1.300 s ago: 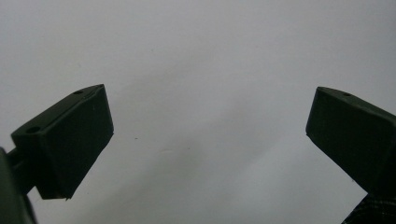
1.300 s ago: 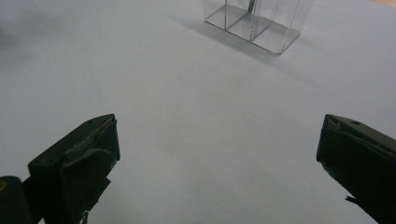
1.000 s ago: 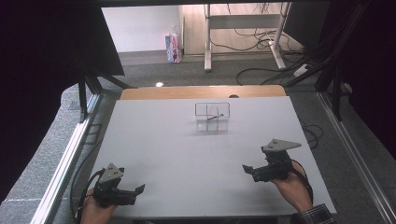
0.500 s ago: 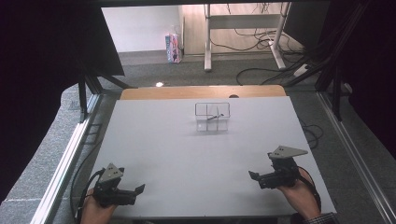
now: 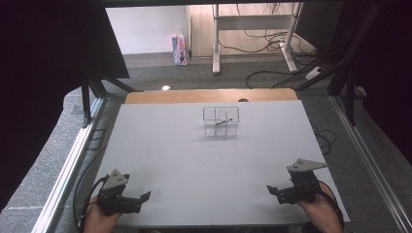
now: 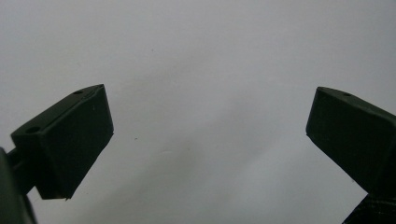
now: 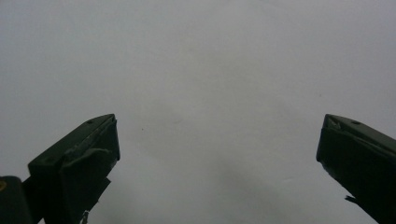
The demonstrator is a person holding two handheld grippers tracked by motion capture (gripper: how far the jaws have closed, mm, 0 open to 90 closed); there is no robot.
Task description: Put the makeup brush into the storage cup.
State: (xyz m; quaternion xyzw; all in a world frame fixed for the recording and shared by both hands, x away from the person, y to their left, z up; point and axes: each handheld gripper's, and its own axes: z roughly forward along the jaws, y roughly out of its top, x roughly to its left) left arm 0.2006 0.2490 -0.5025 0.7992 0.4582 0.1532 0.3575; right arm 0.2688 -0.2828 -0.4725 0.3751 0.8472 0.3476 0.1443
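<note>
The small clear plastic box with divided compartments (image 5: 221,121) sits in the upper middle of the high view, on the white table (image 5: 194,165), with a thin dark stick-like item lying in it. It looks light, rigid and slick — likely best pinched across a thin wall. The left gripper (image 5: 144,197), lower left, and right gripper (image 5: 270,190), lower right, are spread wide, empty, well apart from it.

Black tongs (image 5: 145,196), pale grey table (image 5: 194,160)
</note>
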